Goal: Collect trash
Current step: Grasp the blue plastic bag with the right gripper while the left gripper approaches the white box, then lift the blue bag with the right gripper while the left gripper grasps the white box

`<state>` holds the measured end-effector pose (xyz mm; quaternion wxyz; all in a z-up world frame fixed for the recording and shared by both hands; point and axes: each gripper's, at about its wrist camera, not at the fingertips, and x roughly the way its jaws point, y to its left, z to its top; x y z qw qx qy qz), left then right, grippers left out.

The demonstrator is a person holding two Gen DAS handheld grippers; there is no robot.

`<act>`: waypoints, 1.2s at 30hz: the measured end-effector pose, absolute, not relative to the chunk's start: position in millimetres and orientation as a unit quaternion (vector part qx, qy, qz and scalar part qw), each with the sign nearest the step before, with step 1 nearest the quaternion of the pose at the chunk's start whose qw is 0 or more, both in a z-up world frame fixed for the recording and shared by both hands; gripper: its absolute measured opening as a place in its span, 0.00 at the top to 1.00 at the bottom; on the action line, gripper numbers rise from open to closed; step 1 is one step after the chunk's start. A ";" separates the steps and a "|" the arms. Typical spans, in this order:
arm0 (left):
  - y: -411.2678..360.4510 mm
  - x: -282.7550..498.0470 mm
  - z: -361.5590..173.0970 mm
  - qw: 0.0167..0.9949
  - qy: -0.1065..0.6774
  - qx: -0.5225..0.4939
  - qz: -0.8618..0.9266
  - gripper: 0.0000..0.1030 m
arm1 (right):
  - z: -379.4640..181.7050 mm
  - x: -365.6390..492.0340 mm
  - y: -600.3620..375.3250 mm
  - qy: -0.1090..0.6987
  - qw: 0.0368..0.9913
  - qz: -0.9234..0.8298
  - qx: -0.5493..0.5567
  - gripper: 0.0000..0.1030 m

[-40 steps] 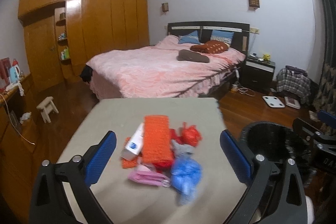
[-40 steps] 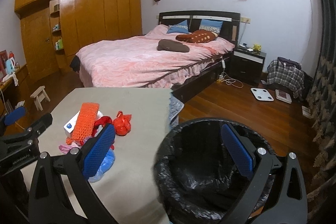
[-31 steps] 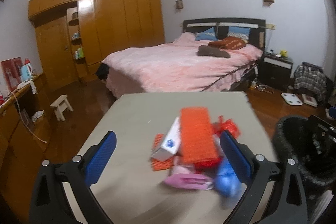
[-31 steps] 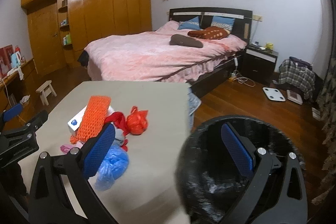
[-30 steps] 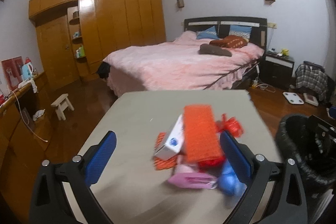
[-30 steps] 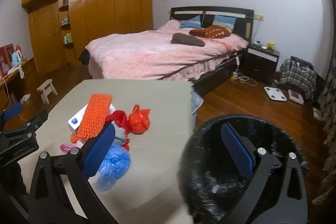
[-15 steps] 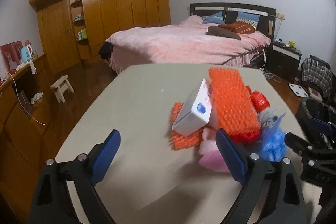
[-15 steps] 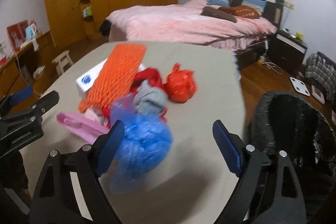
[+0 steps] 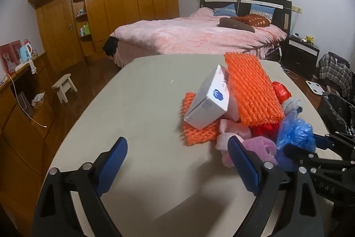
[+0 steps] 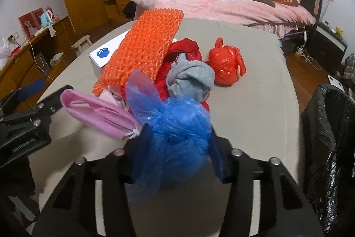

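Observation:
A heap of trash lies on the beige table (image 9: 137, 99): orange foam netting (image 9: 250, 90), a white box (image 9: 210, 99), a pink bag (image 10: 99, 112), a grey cloth (image 10: 190, 77), a red bag (image 10: 226, 66) and a blue plastic bag (image 10: 175, 132). My right gripper (image 10: 177, 148) is shut on the blue plastic bag at the heap's near edge; the bag also shows in the left wrist view (image 9: 295, 130). My left gripper (image 9: 177, 161) is open and empty over the table, left of the heap.
A bin lined with a black bag (image 10: 332, 137) stands off the table's right edge. A pink bed (image 9: 195, 37) and wooden wardrobes (image 9: 111, 6) are behind. A low cabinet (image 9: 20, 103) and a small stool (image 9: 64, 86) are at the left.
My right gripper moved left from over the bin to the heap and closed on the blue bag. My left gripper shifted left and lower, staying open.

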<state>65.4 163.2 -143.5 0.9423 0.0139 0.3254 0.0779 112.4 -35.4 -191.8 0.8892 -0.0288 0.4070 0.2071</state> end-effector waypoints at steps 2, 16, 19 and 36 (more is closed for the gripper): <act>161.7 65.0 -143.6 0.943 0.324 0.013 0.074 0.13 | -188.9 110.2 -39.8 0.407 0.889 0.209 -0.021 0.63; 136.0 84.8 -132.9 0.949 0.309 0.024 0.060 0.20 | -146.5 106.7 -76.6 0.371 0.911 0.182 -0.005 0.64; 134.5 93.9 -129.0 0.951 0.300 0.024 0.062 0.22 | -141.7 115.6 -81.3 0.367 0.914 0.172 -0.004 0.64; 140.4 134.4 -151.6 0.948 0.307 0.065 0.058 0.26 | -140.5 137.9 -77.2 0.368 0.914 0.171 -0.004 0.64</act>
